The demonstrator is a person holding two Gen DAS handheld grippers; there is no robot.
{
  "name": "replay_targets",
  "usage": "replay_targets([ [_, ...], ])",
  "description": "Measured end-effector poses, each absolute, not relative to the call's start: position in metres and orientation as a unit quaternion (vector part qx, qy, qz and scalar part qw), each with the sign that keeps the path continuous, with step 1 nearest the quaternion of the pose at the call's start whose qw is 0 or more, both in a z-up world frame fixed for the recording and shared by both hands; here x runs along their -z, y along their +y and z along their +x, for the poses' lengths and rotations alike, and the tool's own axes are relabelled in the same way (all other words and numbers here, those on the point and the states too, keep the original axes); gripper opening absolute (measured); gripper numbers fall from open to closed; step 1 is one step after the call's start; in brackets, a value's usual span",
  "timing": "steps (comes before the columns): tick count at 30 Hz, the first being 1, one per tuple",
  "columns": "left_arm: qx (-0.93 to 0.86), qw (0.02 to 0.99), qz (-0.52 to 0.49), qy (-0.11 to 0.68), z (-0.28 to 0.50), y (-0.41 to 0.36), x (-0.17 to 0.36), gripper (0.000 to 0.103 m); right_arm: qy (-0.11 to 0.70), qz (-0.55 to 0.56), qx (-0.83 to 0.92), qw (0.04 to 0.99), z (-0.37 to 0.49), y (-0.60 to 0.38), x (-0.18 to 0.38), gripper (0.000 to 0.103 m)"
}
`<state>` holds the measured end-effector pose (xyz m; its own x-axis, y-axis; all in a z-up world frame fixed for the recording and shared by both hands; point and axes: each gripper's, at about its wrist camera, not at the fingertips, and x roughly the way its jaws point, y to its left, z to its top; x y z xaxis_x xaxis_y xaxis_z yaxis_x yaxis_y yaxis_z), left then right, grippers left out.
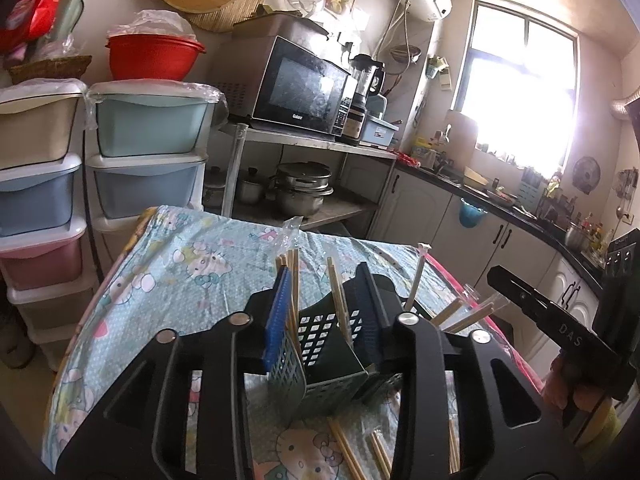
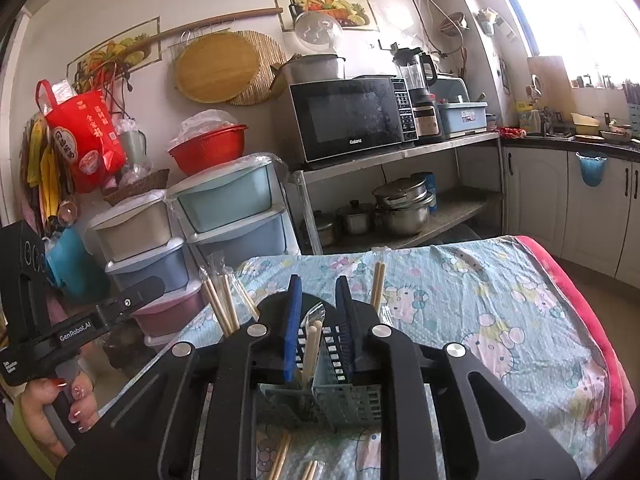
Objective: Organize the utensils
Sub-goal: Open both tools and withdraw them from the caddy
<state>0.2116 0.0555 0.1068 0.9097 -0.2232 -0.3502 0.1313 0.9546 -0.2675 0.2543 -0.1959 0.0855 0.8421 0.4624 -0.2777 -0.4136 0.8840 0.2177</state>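
Observation:
A grey-green perforated utensil holder (image 1: pixel 324 356) stands on the Hello Kitty cloth, with wooden chopsticks (image 1: pixel 338 300) upright in it. My left gripper (image 1: pixel 320 292) is open with its blue pads on either side of the holder. In the right wrist view the holder (image 2: pixel 344 396) sits between the blue pads of my right gripper (image 2: pixel 318 300), which is open, with a wrapped chopstick pair (image 2: pixel 311 344) standing between the fingers inside the holder. More chopsticks (image 2: pixel 222 304) stick up at the left. Loose chopsticks (image 1: pixel 352 456) lie on the cloth in front.
The cloth-covered table (image 2: pixel 500 300) has a pink edge at the right. Stacked plastic drawers (image 1: pixel 148 148) stand behind it to the left. A steel shelf holds a microwave (image 2: pixel 352 120) and pots (image 2: pixel 404 206). Kitchen cabinets (image 1: pixel 472 232) run along the right.

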Motion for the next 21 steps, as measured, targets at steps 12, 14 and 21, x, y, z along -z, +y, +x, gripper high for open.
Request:
replay_targets([
  [12, 0.091, 0.967, -0.133, 0.198, 0.203, 0.06, -0.105, 0.06, 0.179, 0.074, -0.226, 0.955, 0.245, -0.2, -0.08, 0.032],
  [14, 0.093, 0.967, -0.131, 0.198, 0.201, 0.058, -0.104, 0.063, 0.182, 0.071, -0.226, 0.954, 0.242, -0.2, -0.079, 0.033],
  [21, 0.09, 0.967, -0.124, 0.202, 0.193, 0.056, -0.099, 0.08, 0.191, 0.063, -0.223, 0.954, 0.233, -0.202, -0.072, 0.04],
])
